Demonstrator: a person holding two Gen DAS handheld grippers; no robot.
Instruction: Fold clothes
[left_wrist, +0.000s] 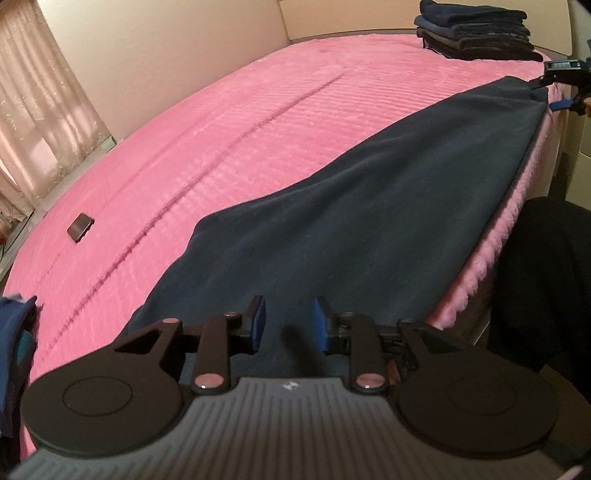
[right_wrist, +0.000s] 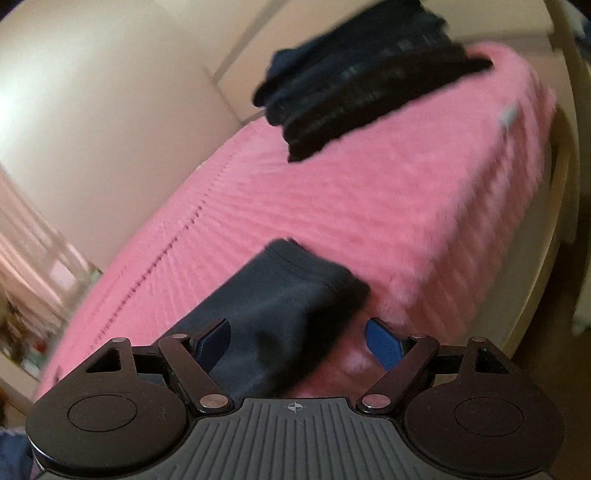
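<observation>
Navy cloth, a garment, lies spread flat along the near edge of the pink bed, its far end reaching toward the stack of folded clothes at the far corner. The left gripper hovers over the near end, jaws slightly parted, pinching nothing. The right gripper stands spread wide around the other end, pads not pressing. Smoothing looks finished; next, each claw must pinch an end for the fold.

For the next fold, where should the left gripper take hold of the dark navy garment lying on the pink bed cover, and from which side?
Probably the near end of the dark navy garment, just ahead of the left gripper, coming in low from the bed's edge. The cloth lies flat there along the pink bed cover, so its edge is easy to pinch.
</observation>
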